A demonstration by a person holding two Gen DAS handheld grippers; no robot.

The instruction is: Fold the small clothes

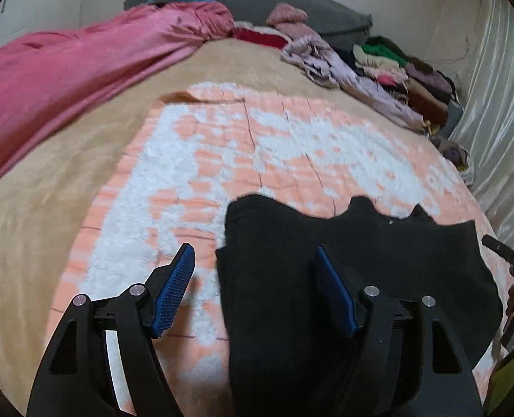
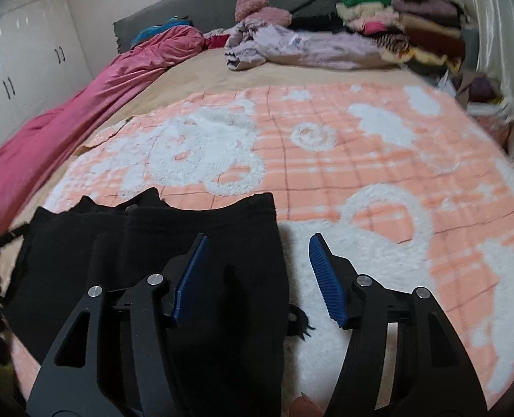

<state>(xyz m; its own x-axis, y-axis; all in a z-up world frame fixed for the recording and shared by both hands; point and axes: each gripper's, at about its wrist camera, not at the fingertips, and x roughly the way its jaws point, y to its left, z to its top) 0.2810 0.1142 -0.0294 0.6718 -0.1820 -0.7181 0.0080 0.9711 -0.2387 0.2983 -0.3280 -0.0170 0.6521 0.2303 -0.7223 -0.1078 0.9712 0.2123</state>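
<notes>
A black garment [image 1: 344,250] lies flat on the peach and white blanket [image 1: 257,146] near the bed's front edge. My left gripper [image 1: 253,257] stands open above the garment's left edge. Its right finger is over the black cloth and its left finger over the blanket, and nothing is pinched. In the right wrist view the same black garment [image 2: 173,243] fills the lower left. My right gripper [image 2: 258,243] is open over the garment's right edge, left finger above the cloth, right finger above the blanket [image 2: 361,160]. A dark fringe [image 2: 300,323] shows beside that edge.
A rolled pink quilt [image 1: 65,80] runs along the left side of the bed. A crumpled lilac garment [image 2: 291,48] and a stack of folded clothes [image 2: 413,31] sit at the back right by the grey headboard [image 2: 222,3]. A shiny curtain [image 1: 500,104] lines the right side.
</notes>
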